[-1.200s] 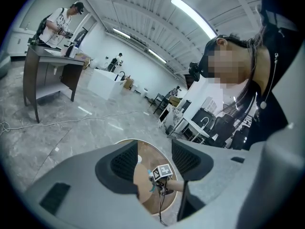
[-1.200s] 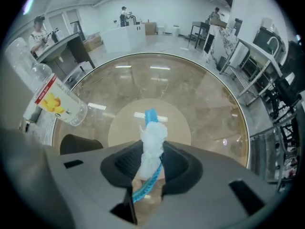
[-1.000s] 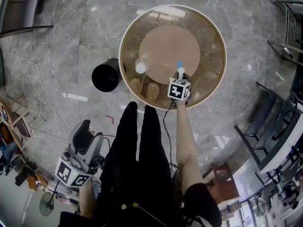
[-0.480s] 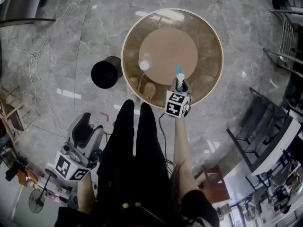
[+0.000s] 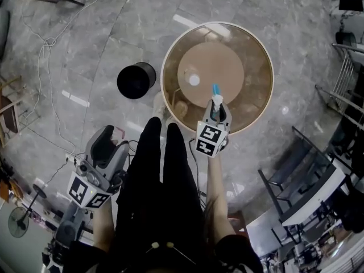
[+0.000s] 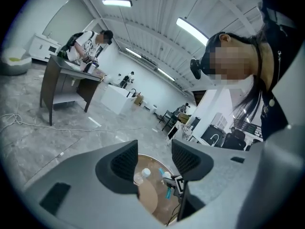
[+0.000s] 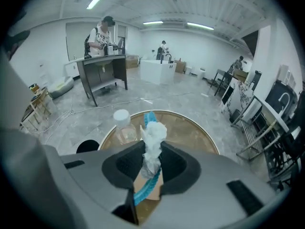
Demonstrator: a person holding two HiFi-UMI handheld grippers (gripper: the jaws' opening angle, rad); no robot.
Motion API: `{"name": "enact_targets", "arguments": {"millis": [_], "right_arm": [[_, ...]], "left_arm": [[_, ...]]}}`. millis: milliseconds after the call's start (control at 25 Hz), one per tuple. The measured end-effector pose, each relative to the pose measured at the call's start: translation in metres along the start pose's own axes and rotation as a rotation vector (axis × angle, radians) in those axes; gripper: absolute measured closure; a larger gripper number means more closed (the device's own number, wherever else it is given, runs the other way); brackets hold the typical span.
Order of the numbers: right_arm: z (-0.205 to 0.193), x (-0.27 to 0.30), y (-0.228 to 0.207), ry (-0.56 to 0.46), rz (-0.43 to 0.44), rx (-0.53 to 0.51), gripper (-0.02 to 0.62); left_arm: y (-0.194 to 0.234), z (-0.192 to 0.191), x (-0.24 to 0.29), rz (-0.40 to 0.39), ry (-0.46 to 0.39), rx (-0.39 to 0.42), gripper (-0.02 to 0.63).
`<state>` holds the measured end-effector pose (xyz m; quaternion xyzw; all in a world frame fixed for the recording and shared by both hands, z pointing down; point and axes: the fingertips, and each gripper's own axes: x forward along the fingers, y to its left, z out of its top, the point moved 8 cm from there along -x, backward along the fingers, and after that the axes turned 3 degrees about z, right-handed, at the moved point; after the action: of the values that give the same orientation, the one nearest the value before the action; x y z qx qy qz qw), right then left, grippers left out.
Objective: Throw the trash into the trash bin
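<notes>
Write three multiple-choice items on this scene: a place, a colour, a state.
1. Where is the trash bin relative to the round table?
A on it
B on the floor beside it
C under it

2. What colour is the cap of the bottle?
A white
B red
C black

3. What state is the right gripper in?
A jaws apart, empty
B jaws shut on the white crumpled trash
C jaws shut on the bottle

Key:
1 B, the head view shows it on the tiles.
2 A, the cap shows white.
3 B, the trash sits clamped between its jaws.

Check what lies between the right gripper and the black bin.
Roughly, a white-capped clear bottle and the round table's rim, seen in the head view.
</notes>
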<state>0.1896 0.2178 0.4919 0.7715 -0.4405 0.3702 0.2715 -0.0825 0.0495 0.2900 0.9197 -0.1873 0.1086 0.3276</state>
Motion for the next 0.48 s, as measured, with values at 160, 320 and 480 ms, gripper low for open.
{"name": "enact_targets", "arguments": {"millis": [160, 320, 480], "right_arm": [[0.02, -0.016, 0.018, -0.047, 0.005, -0.047, 0.506], [0.028, -0.031, 0.037, -0.097, 0.045, -0.11, 0.508], [0.024, -0.037, 0.057, -0.131, 0.098, -0.167, 0.507]], "left_arm": [[0.011, 0.0, -0.018, 0.046, -0.048, -0.036, 0.383], [0.019, -0.014, -0.04, 0.086, -0.095, -0.061, 0.385], [0.022, -0.031, -0.065, 0.129, -0.144, -0.072, 0.384]]}}
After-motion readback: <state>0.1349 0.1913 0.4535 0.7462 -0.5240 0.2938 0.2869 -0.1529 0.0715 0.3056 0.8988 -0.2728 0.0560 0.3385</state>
